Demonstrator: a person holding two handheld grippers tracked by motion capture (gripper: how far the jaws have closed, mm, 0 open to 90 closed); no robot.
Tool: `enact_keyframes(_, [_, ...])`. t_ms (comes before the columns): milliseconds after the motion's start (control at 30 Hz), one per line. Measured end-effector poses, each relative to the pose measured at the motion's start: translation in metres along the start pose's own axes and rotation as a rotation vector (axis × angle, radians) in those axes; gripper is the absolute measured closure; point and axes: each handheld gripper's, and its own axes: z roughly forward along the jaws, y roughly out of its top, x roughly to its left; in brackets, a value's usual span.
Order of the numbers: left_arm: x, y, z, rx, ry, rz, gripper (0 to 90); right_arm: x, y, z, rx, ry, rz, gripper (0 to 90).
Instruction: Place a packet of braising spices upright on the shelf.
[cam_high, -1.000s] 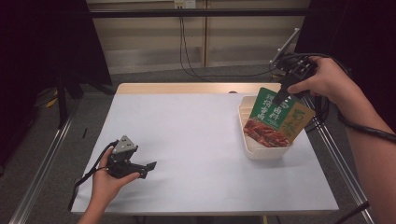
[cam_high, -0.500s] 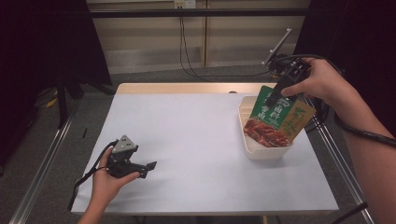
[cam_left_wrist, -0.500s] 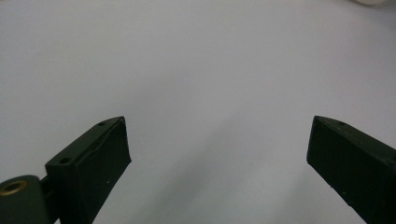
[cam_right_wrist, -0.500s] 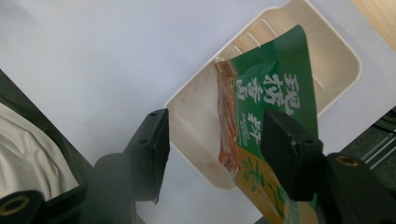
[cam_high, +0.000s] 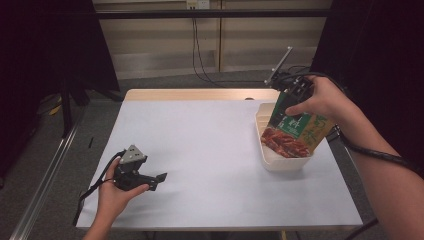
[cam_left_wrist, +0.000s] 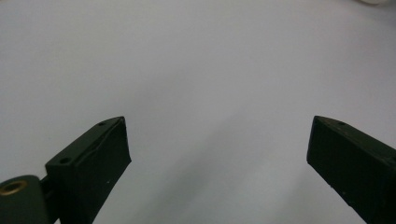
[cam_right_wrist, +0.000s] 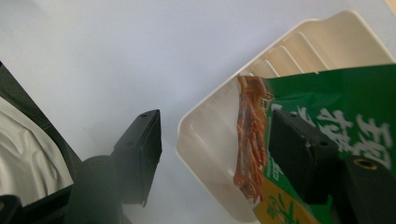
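Observation:
A green snack packet (cam_high: 296, 131) printed with red-brown food stands tilted in a cream ribbed tray (cam_high: 280, 162) at the table's right side. My right gripper (cam_high: 294, 99) is at the packet's top edge, and its jaws have just been opening. In the right gripper view the packet (cam_right_wrist: 345, 107) lies against the right jaw, its edge reaching into the gap of my right gripper (cam_right_wrist: 219, 154), while the left jaw stands clear of it over the tray (cam_right_wrist: 205, 140). My left gripper (cam_high: 159, 179) rests low on the table at the front left. Its jaws are wide apart, and my left gripper (cam_left_wrist: 219, 149) holds nothing.
The white table top (cam_high: 200, 150) stretches between the two hands. A wooden strip (cam_high: 200, 94) runs along its far edge. Cables (cam_high: 380, 152) trail from the right hand, and dark curtains flank the table.
The right hand has moved left and down, lowering the packet deeper into the tray. Its jaws have spread apart. The left hand has kept still.

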Motion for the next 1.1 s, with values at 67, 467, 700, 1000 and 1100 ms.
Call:
enact_keyframes(67, [0.0,0.0,0.0,-0.002,-0.003,-0.002,5.5,0.002,0.002,0.005,-0.005,0.007,0.001,34.8])
enact_keyframes(467, [0.0,0.0,-0.001,-0.001,-0.002,-0.001,5.4,0.009,0.004,0.029,-0.004,0.008,-0.043,30.9])
enact_keyframes(700, [-0.001,0.0,0.0,0.002,-0.001,0.002,5.4,0.016,0.001,0.041,-0.003,-0.01,-0.064,23.7])
enact_keyframes(1000, [0.0,0.0,0.0,0.006,-0.004,0.012,5.4,0.027,0.0,0.058,0.009,-0.014,-0.097,16.6])
enact_keyframes(1100, [0.0,0.0,0.0,0.007,-0.002,0.012,5.4,0.03,0.001,0.063,0.003,-0.005,-0.105,16.7])
